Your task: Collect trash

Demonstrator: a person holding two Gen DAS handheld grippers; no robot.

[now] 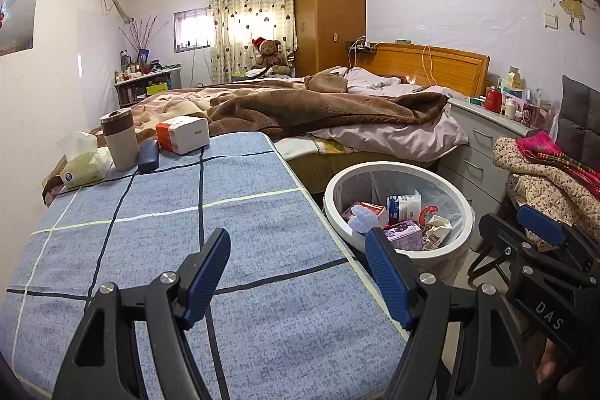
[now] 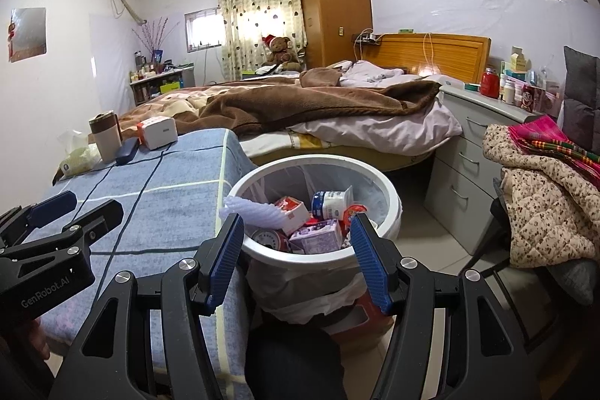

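Observation:
A white round trash bin [image 1: 465,212] [image 2: 390,190] with a clear liner stands on the floor beside the table. It holds several pieces of trash: a purple carton [image 1: 407,235] [image 2: 317,237], a white and blue pack [image 1: 405,207] [image 2: 332,205], a red and white carton [image 2: 290,208] and a clear crumpled wrapper [image 2: 255,210]. My left gripper [image 1: 298,250] is open and empty over the table's right edge. My right gripper [image 2: 298,235] is open and empty just above the bin's near rim. Each gripper shows in the other's view, the right one [image 1: 525,227] and the left one [image 2: 80,207].
The table [image 1: 150,250] has a blue checked cloth. At its far end stand a tissue pack [image 1: 80,165], a beige cup [image 1: 118,139], a dark case [image 1: 148,156] and a white and orange box [image 1: 183,134]. A bed [image 1: 337,115], grey drawers [image 1: 483,152] and a chair with clothes [image 2: 543,194] surround the bin.

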